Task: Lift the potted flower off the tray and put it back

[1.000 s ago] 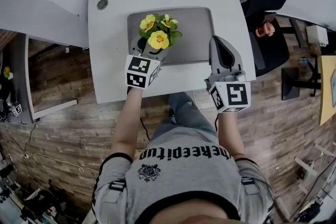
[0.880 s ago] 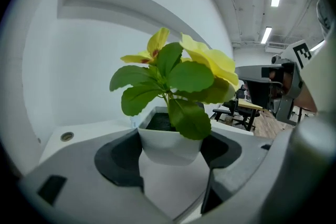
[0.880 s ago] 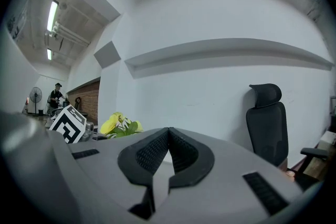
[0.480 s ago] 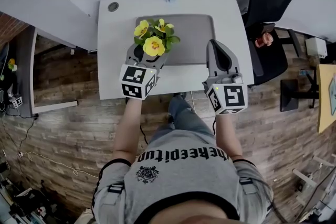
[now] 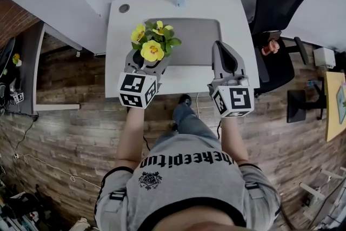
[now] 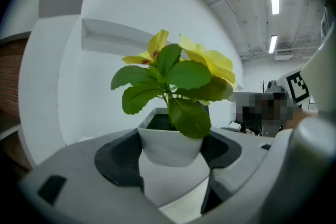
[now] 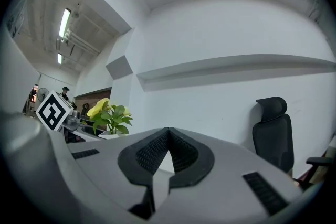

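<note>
My left hand-held gripper (image 6: 170, 159) is clamped on the potted flower's (image 5: 153, 43) white pot, holding it over the tray's (image 5: 201, 40) left end. My right hand-held gripper (image 7: 168, 139) is closed on nothing, above the table (image 5: 120, 35).

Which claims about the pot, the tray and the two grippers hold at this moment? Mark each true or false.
1. The left gripper has the white pot between its jaws. True.
2. The right gripper grips the tray. False: its jaws are together on nothing.
3. The flowers are yellow. True.
4. The black office chair stands to the left of the table. False: it stands to the right.
</note>
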The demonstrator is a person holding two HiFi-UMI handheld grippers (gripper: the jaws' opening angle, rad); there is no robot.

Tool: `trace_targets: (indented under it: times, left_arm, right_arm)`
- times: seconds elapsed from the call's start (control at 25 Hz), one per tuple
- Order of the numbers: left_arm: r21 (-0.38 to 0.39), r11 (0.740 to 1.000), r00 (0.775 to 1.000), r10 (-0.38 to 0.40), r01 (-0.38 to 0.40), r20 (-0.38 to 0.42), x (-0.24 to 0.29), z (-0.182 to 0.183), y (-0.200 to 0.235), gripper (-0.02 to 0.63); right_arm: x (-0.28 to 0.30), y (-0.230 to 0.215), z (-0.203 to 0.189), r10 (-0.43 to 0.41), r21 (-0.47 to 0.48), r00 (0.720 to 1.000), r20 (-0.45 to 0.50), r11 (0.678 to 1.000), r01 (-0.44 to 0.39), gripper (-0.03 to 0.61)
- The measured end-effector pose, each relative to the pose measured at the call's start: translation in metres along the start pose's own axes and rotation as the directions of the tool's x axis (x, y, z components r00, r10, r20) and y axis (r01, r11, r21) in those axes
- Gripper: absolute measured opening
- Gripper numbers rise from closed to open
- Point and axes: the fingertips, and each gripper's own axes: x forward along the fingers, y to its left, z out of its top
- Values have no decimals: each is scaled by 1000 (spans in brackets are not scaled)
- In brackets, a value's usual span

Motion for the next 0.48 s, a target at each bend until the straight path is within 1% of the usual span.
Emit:
trace_targets:
  times: [0.2,0.48]
  left_arm:
    - [-2,999,998,38,-38,43,-20,12,-1,341]
    - [-4,998,993,70,-70,99,-55,29,-10,341]
  right_arm:
    - [-10,6,12,16,-14,1000,26,1000,-15,2]
    - [-31,17,28,27,-30,998,60,999,-25,2]
